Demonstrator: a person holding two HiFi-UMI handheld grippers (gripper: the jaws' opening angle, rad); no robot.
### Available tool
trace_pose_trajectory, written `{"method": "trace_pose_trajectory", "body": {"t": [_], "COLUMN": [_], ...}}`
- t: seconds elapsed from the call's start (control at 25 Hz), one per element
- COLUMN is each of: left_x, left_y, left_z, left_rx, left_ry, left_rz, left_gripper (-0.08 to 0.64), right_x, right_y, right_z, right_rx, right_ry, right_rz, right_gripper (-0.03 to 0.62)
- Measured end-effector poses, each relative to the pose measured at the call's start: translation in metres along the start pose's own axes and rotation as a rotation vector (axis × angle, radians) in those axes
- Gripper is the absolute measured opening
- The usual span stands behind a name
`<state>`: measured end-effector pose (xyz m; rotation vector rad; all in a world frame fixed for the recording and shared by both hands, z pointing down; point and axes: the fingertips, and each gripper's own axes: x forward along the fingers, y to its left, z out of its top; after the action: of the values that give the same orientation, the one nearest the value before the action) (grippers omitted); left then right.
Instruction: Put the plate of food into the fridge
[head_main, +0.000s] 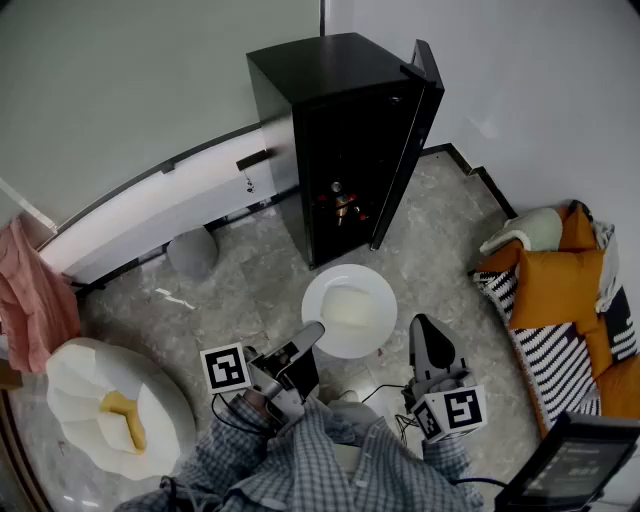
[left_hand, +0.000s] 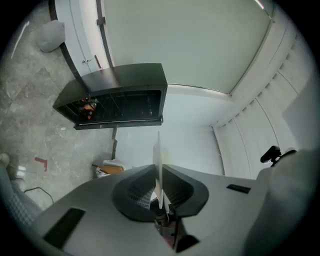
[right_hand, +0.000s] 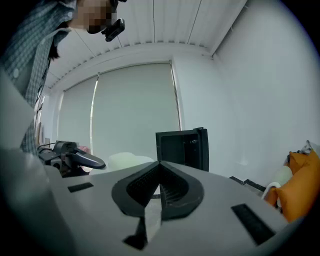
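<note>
A white plate (head_main: 378, 285) with pale food on it hangs level above the floor, in front of the black fridge (head_main: 335, 120). The fridge door (head_main: 408, 150) stands open, and small bottles show inside. My left gripper (head_main: 312, 338) is shut on the plate's near left rim. In the left gripper view the plate (left_hand: 159, 150) runs edge-on between the closed jaws of the left gripper (left_hand: 160, 175), with the fridge (left_hand: 117, 95) beyond. My right gripper (head_main: 424, 335) is shut and empty, to the right of the plate and apart from it. In its own view the right gripper (right_hand: 159, 166) faces the fridge (right_hand: 182, 147).
A white lumpy seat (head_main: 80, 395) with a yellow item lies at the lower left, next to a pink cloth (head_main: 35, 300). A grey round object (head_main: 193, 252) sits by the wall. A sofa with orange cushions (head_main: 560, 290) lines the right side. A dark device (head_main: 575, 465) is at the lower right.
</note>
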<state>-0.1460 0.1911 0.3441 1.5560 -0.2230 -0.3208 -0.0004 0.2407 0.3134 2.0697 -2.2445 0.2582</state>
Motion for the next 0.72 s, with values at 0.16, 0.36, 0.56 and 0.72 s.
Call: {"method": "trace_pose_trajectory", "body": {"t": [0.16,0.36,0.56,0.72], "left_x": [0.0004,-0.0003,-0.0002,0.0003], "left_y": [0.0009,0.0008,0.0004,0.0009], "left_z": [0.0023,0.0021,0.003,0.0034], "left_rx": [-0.004,-0.001,-0.001,-0.001], "left_ry": [-0.002,-0.003,-0.004,-0.002], "left_rz": [0.001,-0.002,-0.004,-0.005], "left_gripper": [0.031,0.031,0.032,0.031], "right_x": [0.0024,0.0015,0.0014,0.0018], "right_y": [0.0001,0.0006,-0.0007,-0.004], "right_z": [-0.0004,-0.0007,0.0002,0.0001], "right_rx": [0.002,0.002,0.011,0.052], "right_ry": [-0.003,-0.007,-0.009,-0.012], "right_rz": [0.0,0.0,-0.01,-0.02], "right_gripper": [0.008,0.008,0.008,0.008]}}
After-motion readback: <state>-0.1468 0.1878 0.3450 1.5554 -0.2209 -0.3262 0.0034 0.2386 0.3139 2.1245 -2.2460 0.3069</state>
